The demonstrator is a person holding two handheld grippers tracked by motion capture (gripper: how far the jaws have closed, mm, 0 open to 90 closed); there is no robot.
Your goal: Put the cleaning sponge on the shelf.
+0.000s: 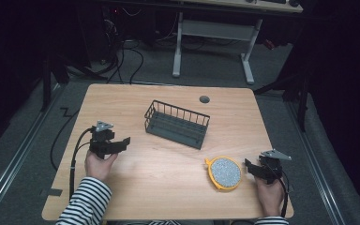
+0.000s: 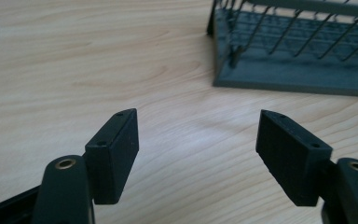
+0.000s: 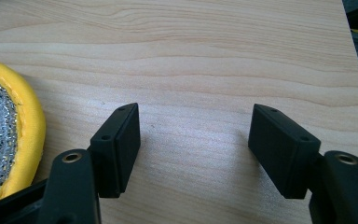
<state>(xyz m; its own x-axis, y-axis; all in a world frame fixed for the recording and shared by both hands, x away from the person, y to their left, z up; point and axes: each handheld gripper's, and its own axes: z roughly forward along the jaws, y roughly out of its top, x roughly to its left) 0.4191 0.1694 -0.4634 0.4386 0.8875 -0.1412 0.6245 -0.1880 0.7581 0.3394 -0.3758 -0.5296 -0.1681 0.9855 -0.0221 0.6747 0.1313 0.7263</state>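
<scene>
Left hand-held gripper [image 1: 122, 142]: we hold it over the left part of the surface [image 1: 168, 173], jaws spread wide with nothing between them; it points toward the rack.
Right hand-held gripper [image 1: 247, 166]: we hold it low at the near right, jaws wide apart and empty, bare wood between them.
Pad [image 1: 224, 173]: a round yellow-rimmed scrubber with a silvery mesh face, lying flat near the front edge, just beside our right hand-held gripper, apart from its jaws.
Rack [image 1: 176, 123]: a dark wire basket resting mid-surface, farther off, well apart from the pad and ahead of our left hand-held gripper.
Hole [image 1: 204, 99]: a small grey grommet near the far edge, beyond the rack.
</scene>
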